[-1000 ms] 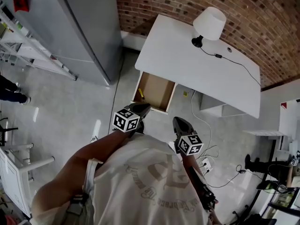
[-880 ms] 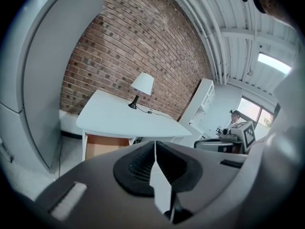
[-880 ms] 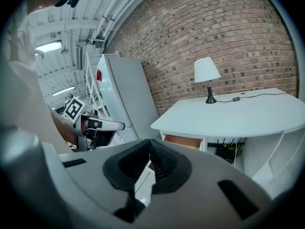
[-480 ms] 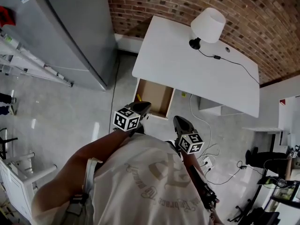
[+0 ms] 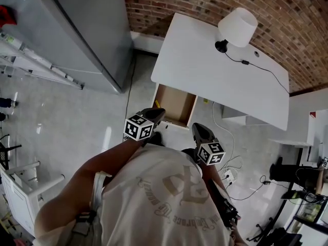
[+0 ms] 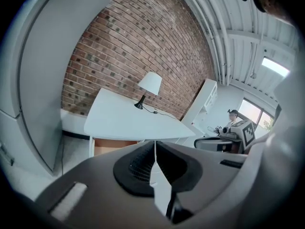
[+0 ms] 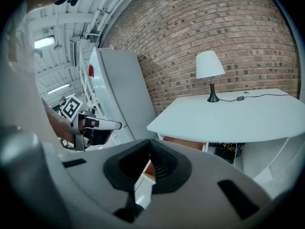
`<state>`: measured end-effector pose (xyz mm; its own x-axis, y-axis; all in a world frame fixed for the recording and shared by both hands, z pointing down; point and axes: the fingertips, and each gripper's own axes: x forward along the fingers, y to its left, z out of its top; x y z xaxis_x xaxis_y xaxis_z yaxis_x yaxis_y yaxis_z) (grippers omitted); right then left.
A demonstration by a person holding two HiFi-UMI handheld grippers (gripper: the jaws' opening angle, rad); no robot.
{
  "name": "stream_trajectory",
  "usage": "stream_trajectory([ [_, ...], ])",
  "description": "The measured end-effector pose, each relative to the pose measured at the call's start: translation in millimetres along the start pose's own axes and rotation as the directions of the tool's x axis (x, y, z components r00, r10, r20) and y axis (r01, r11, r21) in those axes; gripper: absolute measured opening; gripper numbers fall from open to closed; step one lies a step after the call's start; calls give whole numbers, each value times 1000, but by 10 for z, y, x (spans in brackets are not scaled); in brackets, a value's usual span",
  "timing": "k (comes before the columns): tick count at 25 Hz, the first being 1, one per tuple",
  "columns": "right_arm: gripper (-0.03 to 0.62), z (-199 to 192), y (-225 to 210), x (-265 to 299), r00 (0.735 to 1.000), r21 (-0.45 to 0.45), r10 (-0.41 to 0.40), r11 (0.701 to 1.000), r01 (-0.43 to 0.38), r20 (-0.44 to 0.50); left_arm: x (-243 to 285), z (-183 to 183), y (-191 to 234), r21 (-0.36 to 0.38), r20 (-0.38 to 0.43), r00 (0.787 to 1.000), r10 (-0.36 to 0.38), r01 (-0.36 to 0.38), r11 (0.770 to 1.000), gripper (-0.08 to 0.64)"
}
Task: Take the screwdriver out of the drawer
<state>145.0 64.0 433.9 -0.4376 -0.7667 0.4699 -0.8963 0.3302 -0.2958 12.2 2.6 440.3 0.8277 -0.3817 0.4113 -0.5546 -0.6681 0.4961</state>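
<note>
The open wooden drawer (image 5: 175, 104) hangs out from under the white desk (image 5: 215, 70), and I cannot make out a screwdriver in it. My left gripper (image 5: 156, 112) hovers just in front of the drawer's near left corner, jaws shut on nothing. To the right of the drawer's front, my right gripper (image 5: 197, 130) is also shut and empty. The left gripper view shows the closed jaws of the left gripper (image 6: 154, 145) pointing at the drawer (image 6: 114, 145). In the right gripper view, the right gripper (image 7: 149, 143) faces the drawer (image 7: 183, 143).
A table lamp (image 5: 237, 26) with its cable stands at the back of the desk, against the brick wall. A tall grey cabinet (image 5: 87, 29) rises left of the desk. A white shelf unit (image 5: 242, 118) sits under the desk's right side, with cables (image 5: 230, 174) on the floor.
Both grippers hold nearly the same place and stay shut. My head view has shifted a little. The yellow screwdriver seen at the drawer's left side earlier no longer shows.
</note>
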Motion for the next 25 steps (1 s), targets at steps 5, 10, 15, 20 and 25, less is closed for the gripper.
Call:
stream_trajectory([
  [5, 6, -24, 78, 75, 999, -10, 38, 999, -38, -24, -115, -98, 65, -33, 10, 999, 40, -40, 999, 15],
  [10, 6, -81, 86, 182, 994, -28, 91, 995, -92, -58, -276, -201, 140, -74, 31, 994, 108, -105, 992, 14],
  [15, 6, -11, 182, 402, 982, -55, 172, 983, -177, -83, -445, -220, 260, -114, 51, 981, 189, -182, 977, 14],
  [20, 6, 52, 137, 584, 962, -88, 244, 963, -256, -123, -433, -65, 313, -127, 83, 965, 248, -236, 963, 14],
  [25, 6, 201, 21, 756, 941, -118, 306, 939, -324, -148, -407, 149, 374, -146, 122, 942, 311, -293, 945, 14],
])
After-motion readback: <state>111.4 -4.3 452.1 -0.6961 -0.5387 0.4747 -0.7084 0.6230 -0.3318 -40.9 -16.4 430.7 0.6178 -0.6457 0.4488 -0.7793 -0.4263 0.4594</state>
